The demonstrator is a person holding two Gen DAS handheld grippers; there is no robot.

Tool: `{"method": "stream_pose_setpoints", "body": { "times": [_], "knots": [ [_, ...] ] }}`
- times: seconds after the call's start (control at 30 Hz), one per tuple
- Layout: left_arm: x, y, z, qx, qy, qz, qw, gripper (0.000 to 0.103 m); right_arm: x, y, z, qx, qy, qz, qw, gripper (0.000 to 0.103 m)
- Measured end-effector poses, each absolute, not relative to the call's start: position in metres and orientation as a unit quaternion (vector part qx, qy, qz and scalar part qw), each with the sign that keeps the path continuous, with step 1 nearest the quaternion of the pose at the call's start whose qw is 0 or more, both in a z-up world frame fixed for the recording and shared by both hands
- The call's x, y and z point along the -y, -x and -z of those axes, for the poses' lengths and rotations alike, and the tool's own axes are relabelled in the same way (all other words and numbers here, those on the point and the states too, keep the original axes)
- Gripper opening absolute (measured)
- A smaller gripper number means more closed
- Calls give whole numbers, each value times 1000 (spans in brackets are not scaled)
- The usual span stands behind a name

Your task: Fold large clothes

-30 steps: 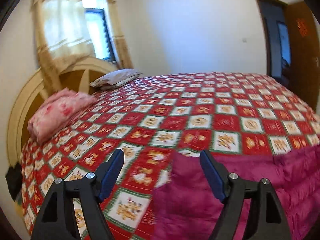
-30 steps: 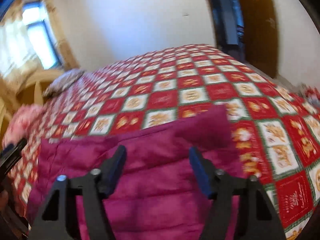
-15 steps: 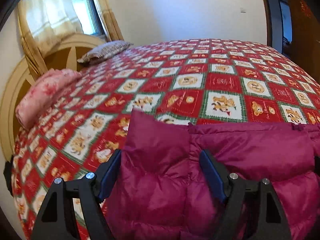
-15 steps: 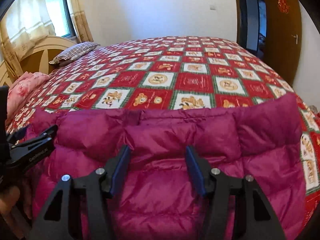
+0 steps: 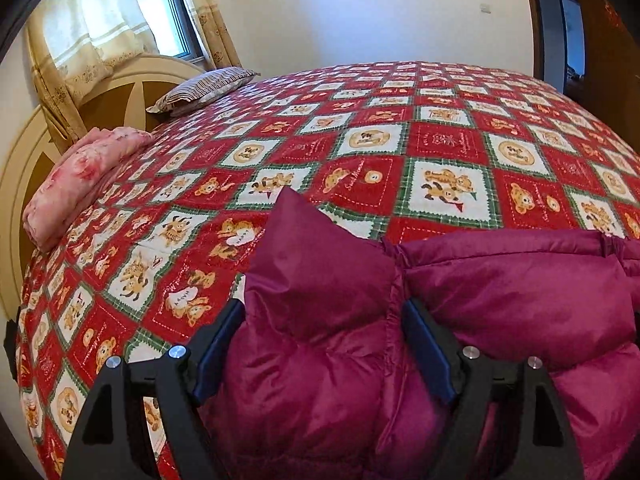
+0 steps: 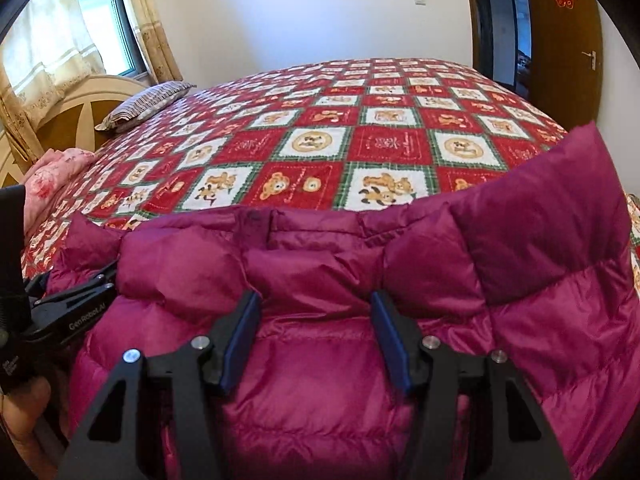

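Note:
A magenta quilted down jacket [image 5: 500, 300] lies at the near edge of the bed, also filling the right wrist view [image 6: 400, 264]. My left gripper [image 5: 322, 316] is open, its jaws straddling a puffed corner of the jacket at its left end. My right gripper [image 6: 314, 308] is open, its jaws straddling the jacket's upper edge near the middle. The left gripper shows in the right wrist view [image 6: 76, 300] at the jacket's left end. Neither pair of pads presses the fabric shut.
The bed has a red, white and green bear-patterned cover [image 5: 400, 148]. A folded pink quilt [image 5: 80, 176] and a striped pillow [image 5: 200, 92] lie by the curved headboard [image 5: 24, 152]. A window with curtains is at left, a wooden door [image 6: 560, 40] at right.
Both grippers have moved forward and lower onto the jacket. The jacket now bulges up between each pair of jaws, and the jaws have narrowed slightly.

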State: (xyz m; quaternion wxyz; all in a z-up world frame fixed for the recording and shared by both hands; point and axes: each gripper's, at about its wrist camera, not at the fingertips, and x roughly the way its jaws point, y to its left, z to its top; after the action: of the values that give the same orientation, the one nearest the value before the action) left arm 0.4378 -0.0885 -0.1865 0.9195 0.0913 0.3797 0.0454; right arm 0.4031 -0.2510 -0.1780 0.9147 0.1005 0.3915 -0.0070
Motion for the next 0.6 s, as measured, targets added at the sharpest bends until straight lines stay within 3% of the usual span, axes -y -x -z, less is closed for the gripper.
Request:
{"method": "stream_pose_setpoints", "body": {
  "times": [0.6],
  "knots": [
    [92, -445, 194, -396, -104, -48, 911, 84, 245, -412, 189, -417, -76, 20, 905, 61]
  ]
}}
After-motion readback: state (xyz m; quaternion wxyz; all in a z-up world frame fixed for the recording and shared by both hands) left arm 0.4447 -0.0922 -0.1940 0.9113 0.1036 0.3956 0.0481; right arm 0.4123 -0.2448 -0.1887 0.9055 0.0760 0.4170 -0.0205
